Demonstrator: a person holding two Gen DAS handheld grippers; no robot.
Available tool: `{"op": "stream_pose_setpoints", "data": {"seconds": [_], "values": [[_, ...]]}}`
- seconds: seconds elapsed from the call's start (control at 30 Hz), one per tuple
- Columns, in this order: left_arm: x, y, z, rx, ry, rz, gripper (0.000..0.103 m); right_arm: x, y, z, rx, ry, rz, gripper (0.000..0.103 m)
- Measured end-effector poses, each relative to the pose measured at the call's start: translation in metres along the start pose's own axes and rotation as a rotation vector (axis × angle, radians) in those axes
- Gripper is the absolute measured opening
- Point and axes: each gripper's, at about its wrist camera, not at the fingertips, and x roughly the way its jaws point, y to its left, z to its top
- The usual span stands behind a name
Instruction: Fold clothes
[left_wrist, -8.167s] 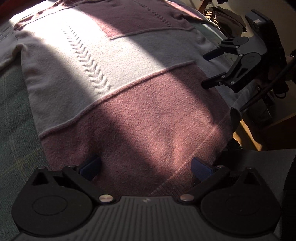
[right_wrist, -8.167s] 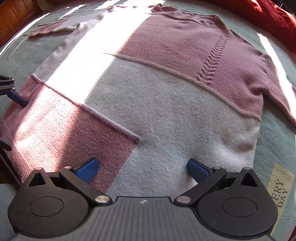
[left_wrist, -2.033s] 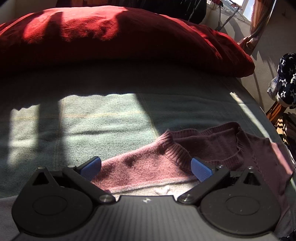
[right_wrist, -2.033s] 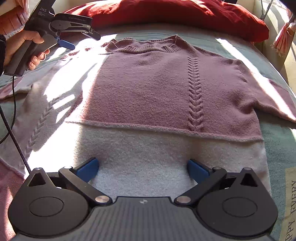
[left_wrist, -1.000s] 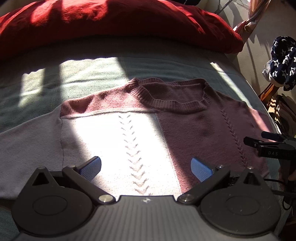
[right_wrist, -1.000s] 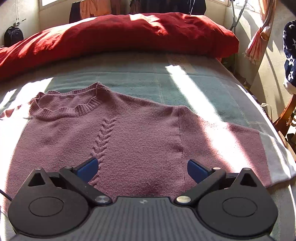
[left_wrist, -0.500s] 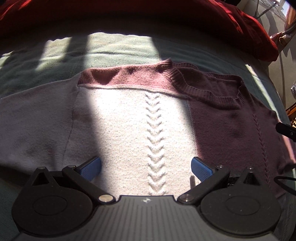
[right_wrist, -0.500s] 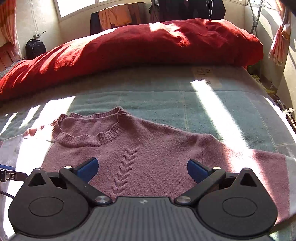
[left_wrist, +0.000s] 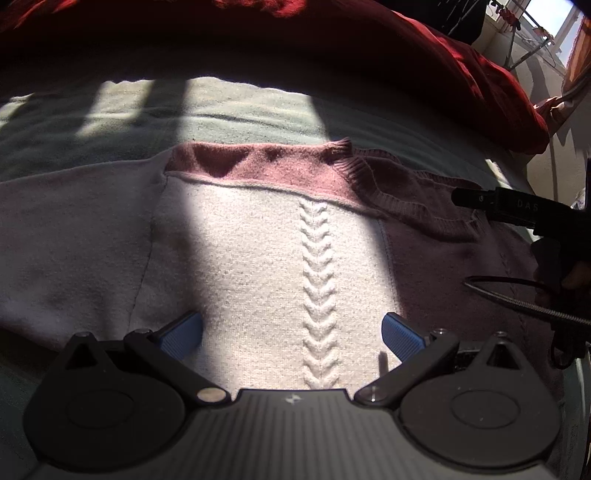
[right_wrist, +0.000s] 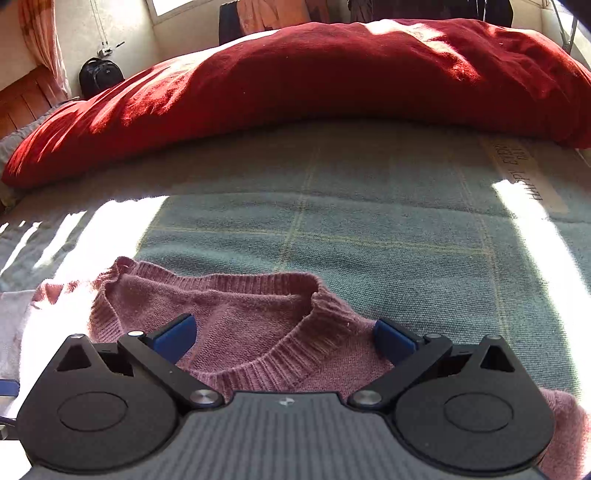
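A knitted sweater (left_wrist: 280, 251) in mauve and cream blocks lies flat on the bed, neck toward the pillow. My left gripper (left_wrist: 291, 334) is open and hovers low over the cream chest panel beside the braided cable stitch (left_wrist: 317, 280). My right gripper (right_wrist: 283, 338) is open, its blue pads either side of the ribbed collar (right_wrist: 258, 365), close above it. In the left wrist view the right gripper (left_wrist: 517, 208) enters from the right edge over the collar (left_wrist: 413, 206), with a cable trailing below it.
A long red pillow (right_wrist: 332, 77) lies across the head of the bed. A grey-green checked blanket (right_wrist: 369, 229) covers the bed, with strong sun stripes on it. A dark backpack (right_wrist: 99, 75) stands against the far wall. The sweater's pale left sleeve (left_wrist: 74, 236) spreads outward.
Both grippers have travelled up the sweater from its hem toward the neck. Over the last second the right gripper has closed in on the collar; the left has dropped lower over the cream panel.
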Motion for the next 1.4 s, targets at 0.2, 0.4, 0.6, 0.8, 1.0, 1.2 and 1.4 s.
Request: {"op": "stream_pose_setpoints", "data": {"seconds": [0.2,0.4,0.6,0.8,1.0,1.2,1.4], "values": [[-0.026,0.012,0.019,0.06,-0.076,0.081,0.102,-0.024,0.038,0.007,-0.073,-0.03,0.179,0.103],[-0.037,0.043,0.03,0.13,-0.047,0.22,0.102,0.001,0.092,0.012,-0.141,0.031,0.351,0.103],[-0.041,0.071,0.027,0.103,-0.033,0.238,0.102,0.043,0.112,0.012,-0.102,0.094,0.327,0.103],[-0.04,0.084,0.02,0.085,-0.008,0.209,0.102,0.057,0.118,0.029,-0.101,0.064,0.27,0.103],[-0.04,0.091,0.019,0.09,0.003,0.188,0.102,0.012,0.112,0.024,-0.043,0.047,0.259,0.103],[-0.036,0.093,0.018,0.097,0.013,0.175,0.102,0.049,0.115,0.008,-0.074,0.071,0.181,0.103],[-0.046,0.09,0.014,0.102,-0.002,0.187,0.102,0.014,0.116,0.024,-0.082,0.008,0.199,0.103]]}}
